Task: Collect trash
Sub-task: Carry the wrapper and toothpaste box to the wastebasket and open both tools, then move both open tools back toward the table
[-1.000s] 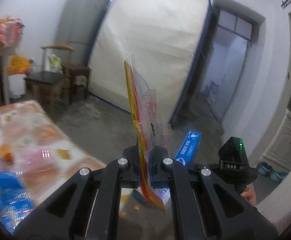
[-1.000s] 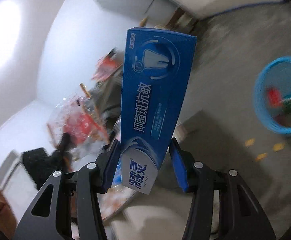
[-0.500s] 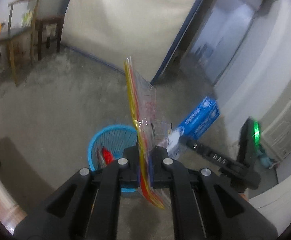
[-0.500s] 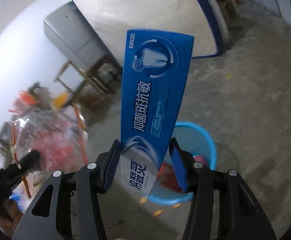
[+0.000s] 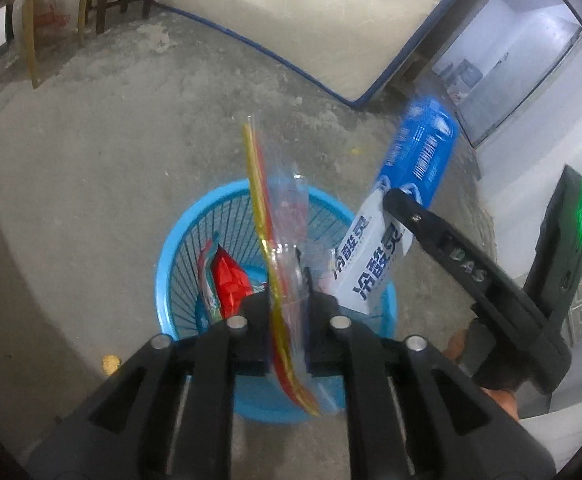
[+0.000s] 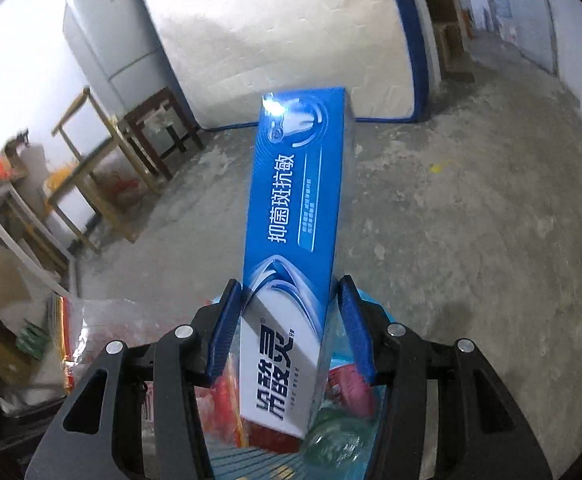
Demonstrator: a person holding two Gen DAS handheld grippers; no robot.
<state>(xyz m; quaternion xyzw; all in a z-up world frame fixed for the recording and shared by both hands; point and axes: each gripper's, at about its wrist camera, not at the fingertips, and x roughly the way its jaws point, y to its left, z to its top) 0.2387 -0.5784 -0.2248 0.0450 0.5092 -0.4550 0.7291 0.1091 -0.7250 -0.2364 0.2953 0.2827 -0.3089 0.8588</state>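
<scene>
L gripper clamps a clear bag above the blue basket on the concrete floor; L view alone shows the red wrapper inside. R gripper pinches a toothpaste box over the basket rim.

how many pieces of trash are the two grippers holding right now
2: a clear plastic bag with a red-yellow edge in the left gripper, a blue toothpaste box in the right gripper.
</scene>
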